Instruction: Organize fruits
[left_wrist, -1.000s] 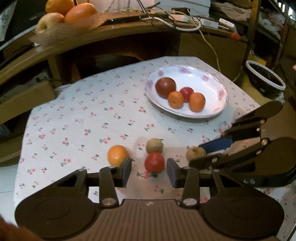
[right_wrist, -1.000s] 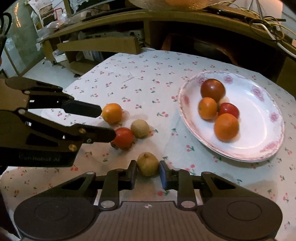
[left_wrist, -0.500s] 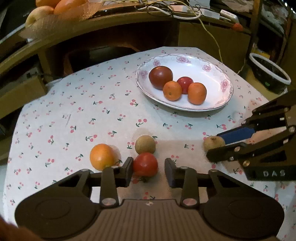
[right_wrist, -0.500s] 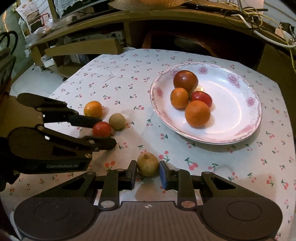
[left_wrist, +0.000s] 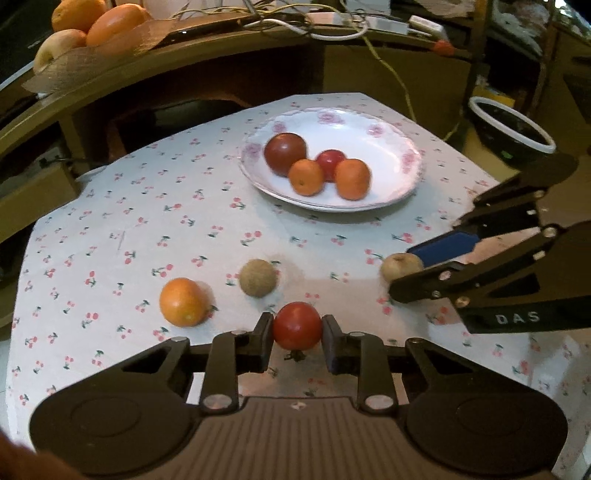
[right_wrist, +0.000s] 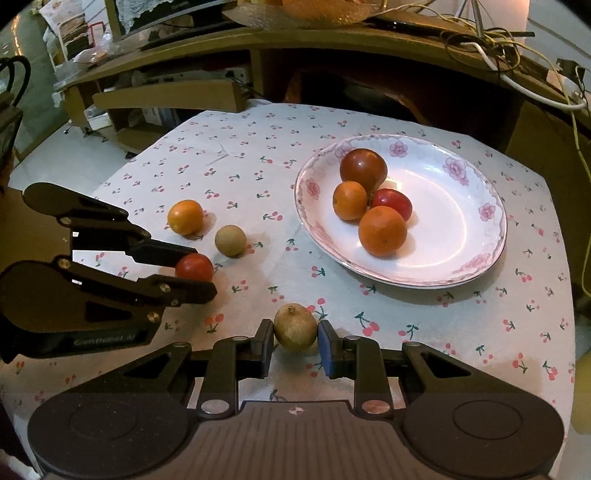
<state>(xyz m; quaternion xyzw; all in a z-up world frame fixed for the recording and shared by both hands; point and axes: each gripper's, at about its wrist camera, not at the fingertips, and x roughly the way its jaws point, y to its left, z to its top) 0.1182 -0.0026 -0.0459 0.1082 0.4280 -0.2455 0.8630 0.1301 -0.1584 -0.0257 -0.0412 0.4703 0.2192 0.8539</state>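
my left claw (left_wrist: 297, 338) is clamped on the red tomato (left_wrist: 297, 330), right claw (right_wrist: 295, 341) pinching the tan fruit (right_wrist: 294, 326), both just off the tabletop (left_wrist: 184, 229)

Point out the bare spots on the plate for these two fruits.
White floral plate: its right half is bare. Left half is crowded: dark red tomato, small orange, red tomato, bigger orange.

Cherry-print cloth (left_wrist: 155, 206) covers the surface; behind it, a wooden shelf (left_wrist: 207, 66) carries tangled cables (left_wrist: 332, 31); a white-rimmed dark bowl (left_wrist: 511, 129) sits beside.
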